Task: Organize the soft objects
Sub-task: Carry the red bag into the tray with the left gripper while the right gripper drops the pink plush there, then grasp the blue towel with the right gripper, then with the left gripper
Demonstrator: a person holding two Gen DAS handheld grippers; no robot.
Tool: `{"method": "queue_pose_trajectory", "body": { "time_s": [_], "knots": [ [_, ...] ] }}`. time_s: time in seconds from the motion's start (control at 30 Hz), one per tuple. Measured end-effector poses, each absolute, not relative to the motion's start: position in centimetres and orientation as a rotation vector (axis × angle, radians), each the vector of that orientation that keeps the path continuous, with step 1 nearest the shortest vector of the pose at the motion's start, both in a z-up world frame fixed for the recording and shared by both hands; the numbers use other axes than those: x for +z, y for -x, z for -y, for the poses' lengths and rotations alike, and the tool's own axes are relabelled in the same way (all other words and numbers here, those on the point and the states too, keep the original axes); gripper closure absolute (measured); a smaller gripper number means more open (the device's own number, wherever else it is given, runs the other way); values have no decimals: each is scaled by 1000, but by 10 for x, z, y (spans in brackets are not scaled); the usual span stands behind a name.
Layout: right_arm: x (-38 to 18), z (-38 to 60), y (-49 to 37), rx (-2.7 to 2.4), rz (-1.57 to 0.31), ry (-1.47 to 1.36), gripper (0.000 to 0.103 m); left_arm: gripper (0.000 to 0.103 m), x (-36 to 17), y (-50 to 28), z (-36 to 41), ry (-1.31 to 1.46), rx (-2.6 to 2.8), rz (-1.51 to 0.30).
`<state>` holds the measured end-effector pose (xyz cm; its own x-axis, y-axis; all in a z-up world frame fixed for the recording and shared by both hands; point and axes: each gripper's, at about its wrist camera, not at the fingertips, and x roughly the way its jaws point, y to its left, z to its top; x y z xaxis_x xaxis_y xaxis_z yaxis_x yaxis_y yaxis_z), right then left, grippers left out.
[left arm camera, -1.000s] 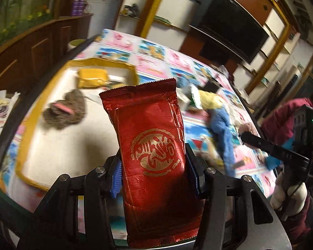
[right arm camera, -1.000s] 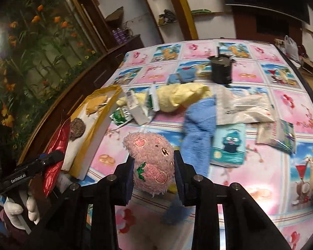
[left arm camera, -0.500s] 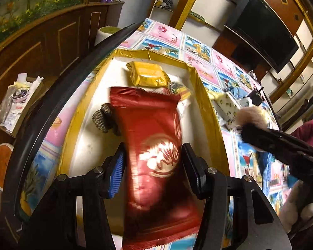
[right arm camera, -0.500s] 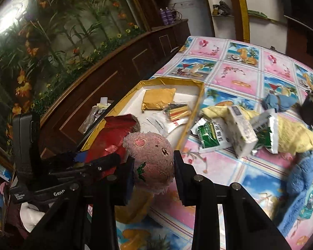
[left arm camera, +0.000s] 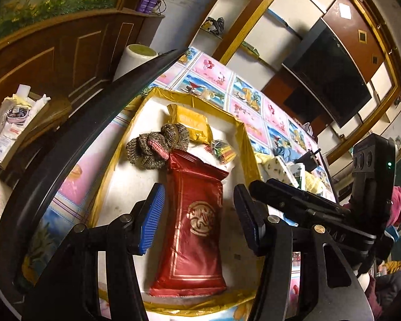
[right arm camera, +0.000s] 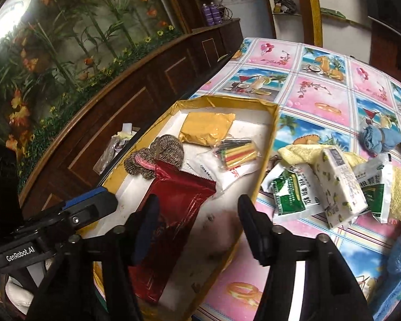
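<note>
The left gripper [left arm camera: 197,222] has its jaws wide apart, with nothing held. Between them lies a long shiny red snack packet [left arm camera: 193,230], flat inside the shallow gold-edged white tray [left arm camera: 244,144]. The packet's top end touches a brown knitted bundle with a pink band [left arm camera: 156,147]. Behind that lie a flat yellow packet [left arm camera: 191,123] and a small clear bag of striped sticks [left arm camera: 223,151].

The right gripper [right arm camera: 196,227] also has its jaws apart. A blurry pinkish fuzzy thing [right arm camera: 222,230] shows in the tray between them; I cannot tell what it is.

On the picture-covered desk [right arm camera: 307,91] beside the tray lie green and white sachets [right arm camera: 291,190], a white tissue pack [right arm camera: 339,184], a yellow towel [right arm camera: 294,152] and a blue cloth [right arm camera: 379,136].
</note>
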<state>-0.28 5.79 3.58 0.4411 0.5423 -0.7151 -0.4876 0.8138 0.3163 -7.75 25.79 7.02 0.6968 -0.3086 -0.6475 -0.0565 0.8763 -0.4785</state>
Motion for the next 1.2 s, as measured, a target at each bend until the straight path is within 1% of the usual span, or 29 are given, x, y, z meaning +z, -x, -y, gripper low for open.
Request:
{"method": "queue_pose_trajectory", "body": {
  "time_s": [0.13,0.3,0.4,0.6,0.8,0.97,1.03,1.1,1.13,1.2],
  "knots": [
    [40,-27,7,604,-894,-127,41,49,77,90,-251,497,-179,-771],
    [44,51,9,434,-841,-171,41,49,84,106,-236,477,-264,-744],
    [46,110,10,298,-821,-238,41,46,89,113,-219,437,-330,-732],
    [30,191,27,130,-849,-343,41,45,91,115,-169,317,-437,-747],
    [14,204,30,157,-885,-380,41,45,80,111,-131,273,-477,-813],
    [22,176,17,198,-846,-243,41,45,76,114,-114,261,-483,-838],
    [15,161,1,177,-882,-171,41,45,75,115,-109,259,-484,-846],
    [0,152,-12,171,-943,-149,44,45,75,118,-105,247,-484,-849],
    [-6,150,-14,203,-965,-169,51,45,76,120,-103,239,-485,-849],
    [-9,142,-7,327,-970,-192,52,45,76,120,-101,225,-487,-849]
  ]
}}
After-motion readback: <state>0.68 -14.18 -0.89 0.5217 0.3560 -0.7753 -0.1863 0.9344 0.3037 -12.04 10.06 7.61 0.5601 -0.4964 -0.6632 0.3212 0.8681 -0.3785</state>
